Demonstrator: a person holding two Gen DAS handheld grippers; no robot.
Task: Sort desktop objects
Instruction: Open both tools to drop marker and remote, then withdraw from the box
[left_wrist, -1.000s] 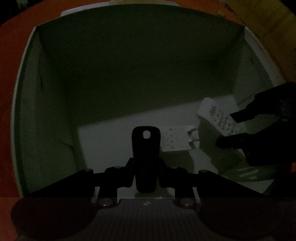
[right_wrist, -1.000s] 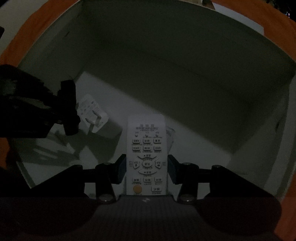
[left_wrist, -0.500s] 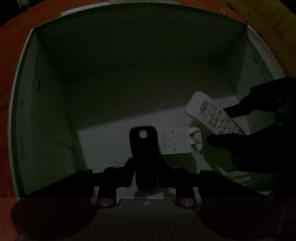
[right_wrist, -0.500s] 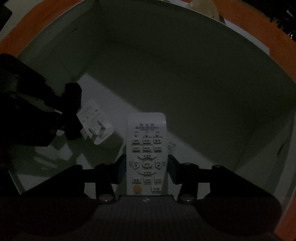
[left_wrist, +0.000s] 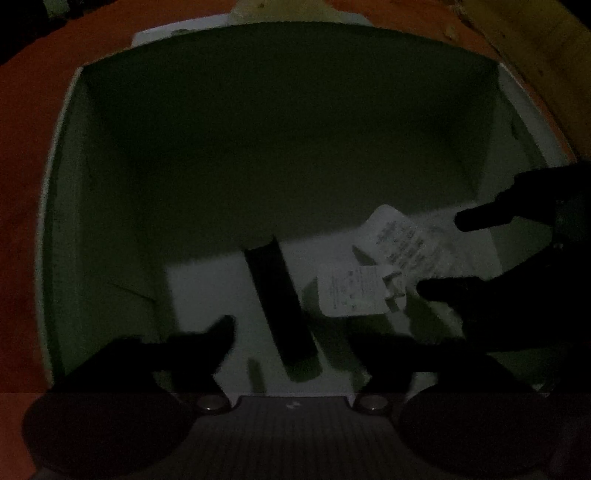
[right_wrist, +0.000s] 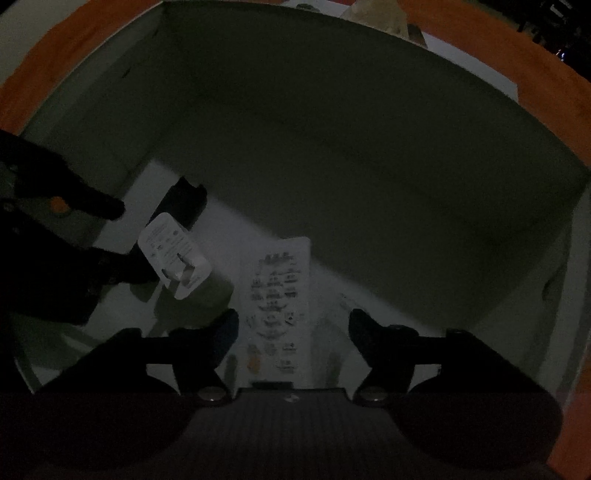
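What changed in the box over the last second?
Both claws are opening and have let go: the left claw dropped the black bar, the right claw dropped the remote; both now lie loose on the floor. The charger and box stayed put.

Two matte black handheld tools, each gripper (left_wrist: 291, 339) built of two thick, round-tipped fingers (right_wrist: 221, 326) on angular black linkages, a silver round screw (right_wrist: 373, 394) at each finger's base, a ribbed dark grey body (right_wrist: 291, 424) bearing a small pale mark, one orange round dot (right_wrist: 58, 205) on the side.
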